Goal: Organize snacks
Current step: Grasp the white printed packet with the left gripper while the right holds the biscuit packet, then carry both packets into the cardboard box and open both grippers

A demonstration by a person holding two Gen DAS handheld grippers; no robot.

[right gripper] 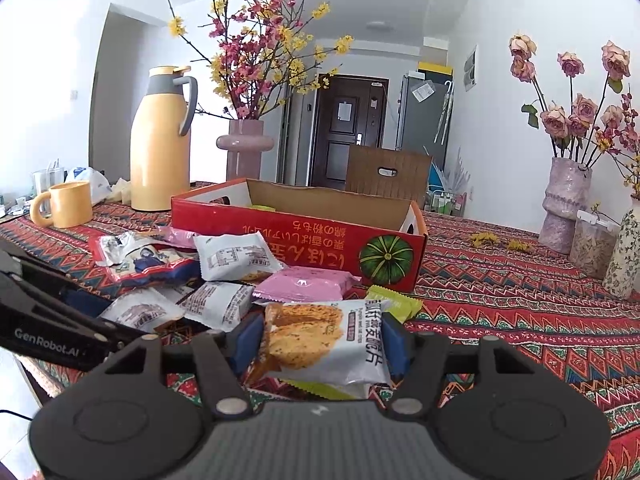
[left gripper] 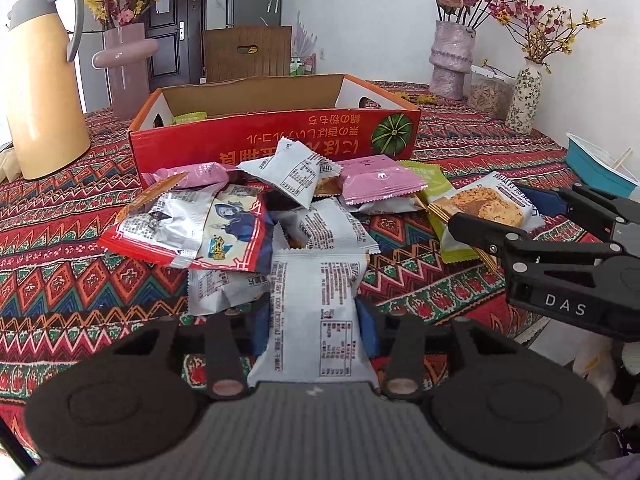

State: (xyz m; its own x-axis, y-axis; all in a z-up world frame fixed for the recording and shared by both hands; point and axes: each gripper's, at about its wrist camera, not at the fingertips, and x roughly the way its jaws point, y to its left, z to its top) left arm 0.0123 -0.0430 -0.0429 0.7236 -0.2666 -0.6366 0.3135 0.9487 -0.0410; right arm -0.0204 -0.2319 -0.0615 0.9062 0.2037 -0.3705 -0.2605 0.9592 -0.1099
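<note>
Patterned tablecloth (left gripper: 80,208) | left claw (left gripper: 312,320) clamps grey packet (left gripper: 316,312) | right claw (right gripper: 320,344) clamps cracker packet (right gripper: 324,340)

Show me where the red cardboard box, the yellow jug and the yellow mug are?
red cardboard box (left gripper: 256,140): left wrist view, front wall.
yellow jug (right gripper: 160,152): right wrist view, body.
yellow mug (right gripper: 72,204): right wrist view, side.

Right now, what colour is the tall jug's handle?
Grey; the jug body is pale yellow. Best in the right wrist view.

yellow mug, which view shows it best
The right wrist view. The yellow mug stands whole and upright at the far left of the table, left of the yellow jug. The left wrist view does not show the mug at all; there the jug sits at the frame's left edge.
</note>
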